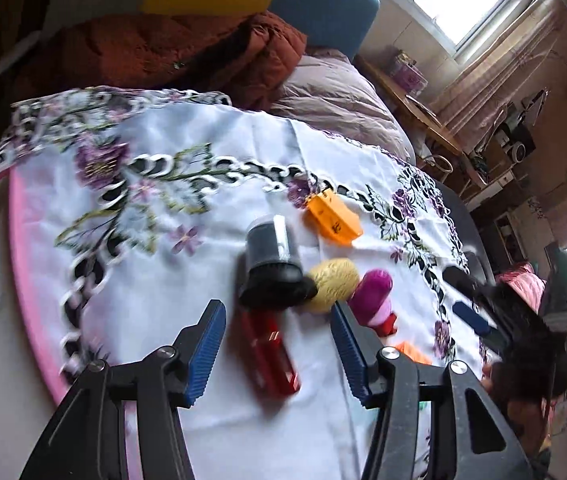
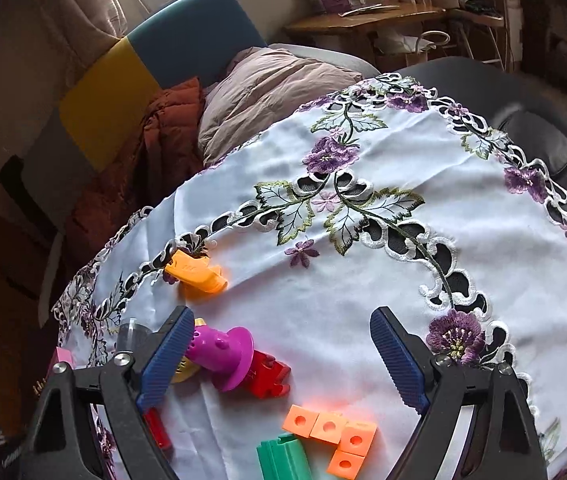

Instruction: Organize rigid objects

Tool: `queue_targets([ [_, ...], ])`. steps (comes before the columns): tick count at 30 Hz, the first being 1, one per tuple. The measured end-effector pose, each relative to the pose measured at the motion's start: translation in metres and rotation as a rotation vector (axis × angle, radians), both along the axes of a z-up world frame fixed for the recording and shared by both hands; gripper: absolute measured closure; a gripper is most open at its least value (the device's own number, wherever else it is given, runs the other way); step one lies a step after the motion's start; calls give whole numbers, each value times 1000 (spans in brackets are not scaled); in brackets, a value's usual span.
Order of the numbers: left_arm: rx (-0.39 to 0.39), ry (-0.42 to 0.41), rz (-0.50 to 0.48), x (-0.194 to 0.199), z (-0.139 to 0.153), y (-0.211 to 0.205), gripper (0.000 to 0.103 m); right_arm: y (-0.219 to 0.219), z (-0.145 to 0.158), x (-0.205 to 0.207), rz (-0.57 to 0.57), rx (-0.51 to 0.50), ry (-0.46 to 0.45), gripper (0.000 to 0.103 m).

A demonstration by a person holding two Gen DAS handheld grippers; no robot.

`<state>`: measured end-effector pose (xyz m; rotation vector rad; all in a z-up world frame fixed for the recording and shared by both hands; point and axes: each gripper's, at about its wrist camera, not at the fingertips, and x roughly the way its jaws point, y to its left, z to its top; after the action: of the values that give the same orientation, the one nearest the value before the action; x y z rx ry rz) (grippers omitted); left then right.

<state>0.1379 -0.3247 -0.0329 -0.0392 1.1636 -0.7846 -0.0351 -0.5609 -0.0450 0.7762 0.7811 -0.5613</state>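
Toys sit bunched near your edge of the tablecloth (image 2: 363,288): red bar (image 1: 269,350), black cup (image 1: 271,264), yellow egg (image 1: 333,284). Your left gripper (image 1: 277,340) hangs spread over the bar, seemingly lined up for it; your right gripper (image 2: 283,360) is spread and empty above the orange cubes (image 2: 331,436).

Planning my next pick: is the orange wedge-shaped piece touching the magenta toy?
Apart. The right wrist view shows the orange wedge-shaped piece farther back, with a strip of bare white tablecloth between it and the magenta toy.

Right gripper (image 2: 279,354) gapes above orange cubes (image 2: 333,438) on tablecloth (image 2: 363,280)
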Motion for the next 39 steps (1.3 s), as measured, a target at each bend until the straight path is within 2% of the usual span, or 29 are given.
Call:
queue_targets([
  [5,41,18,-40,24,-11,-31,47,-4,-2,-1,-8,26,-10,12],
  [8,39,39,-39,36,-16,-42,49,-5,-3,-2,-11,36,-13,12],
  [11,69,31,-40,44,-24,-51,49,-4,-4,0,-5,45,-12,12],
  [15,112,85,-55,50,-48,-63,55,-3,-4,2,5,42,-11,12],
  [17,140,89,-72,50,-58,-67,57,-4,-4,2,2,44,-9,12],
  [18,134,66,-81,49,-60,-67,59,-4,-5,2,0,47,-8,12],
  [20,128,58,-99,48,-58,-67,60,-5,-6,3,2,50,-6,12],
  [25,61,33,-60,51,-42,-47,60,-6,-6,3,0,46,-4,12],
  [29,49,-100,-54,38,-18,-29,60,-11,-8,-1,-23,67,-11,12],
  [32,52,-91,-51,43,-15,-22,60,-13,-10,-3,-40,70,-2,12],
  [35,17,-86,-25,40,-7,-9,60,-15,-11,-5,-55,65,6,12],
  [39,-9,-104,-46,10,6,12,60,-14,-15,-1,-37,81,20,12],
])
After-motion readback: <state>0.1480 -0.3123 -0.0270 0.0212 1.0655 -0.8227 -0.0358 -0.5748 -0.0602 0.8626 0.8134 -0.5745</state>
